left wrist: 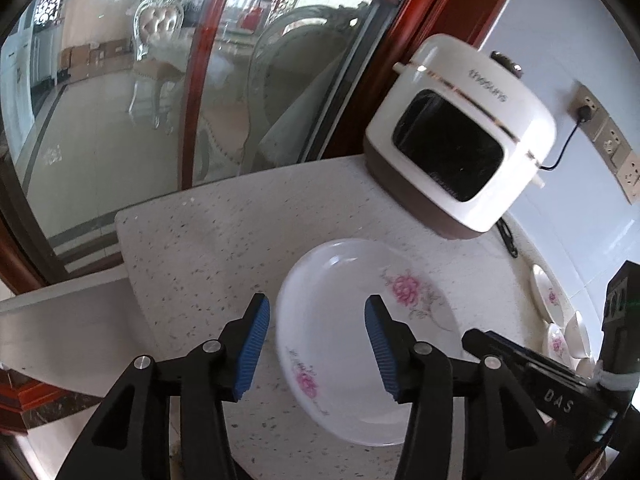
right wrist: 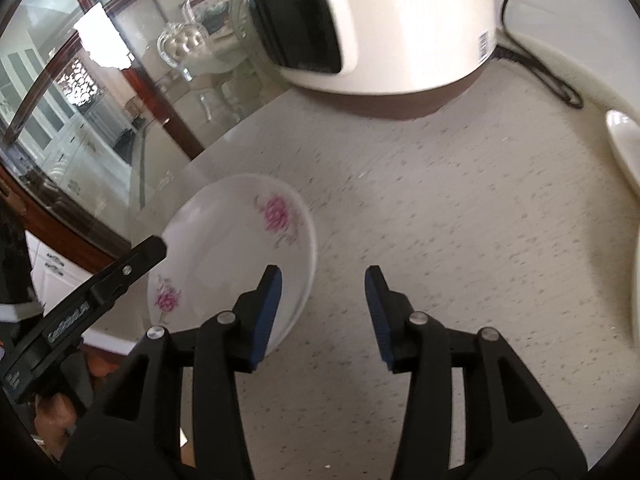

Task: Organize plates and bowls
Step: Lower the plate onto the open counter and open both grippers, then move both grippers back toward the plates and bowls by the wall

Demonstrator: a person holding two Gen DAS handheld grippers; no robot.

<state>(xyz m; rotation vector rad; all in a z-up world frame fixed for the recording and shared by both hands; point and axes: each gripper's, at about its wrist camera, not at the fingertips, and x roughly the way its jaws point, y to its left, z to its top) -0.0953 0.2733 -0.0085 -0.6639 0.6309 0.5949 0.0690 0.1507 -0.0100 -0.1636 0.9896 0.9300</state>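
Currently, both grippers are seen with jaws parted, nothing clasped. Left gripper (left wrist: 317, 344) is held over the flowered plate (left wrist: 352, 320), which lies flat on the speckled counter (left wrist: 208, 248); right gripper (right wrist: 323, 316) is held beside it.

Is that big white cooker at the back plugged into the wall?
Yes: the cooker's black cord runs up to a plug seated in the wall socket.

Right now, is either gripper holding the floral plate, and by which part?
Nothing is held. Both the left gripper and right gripper are open, and the floral plate lies free on the counter.
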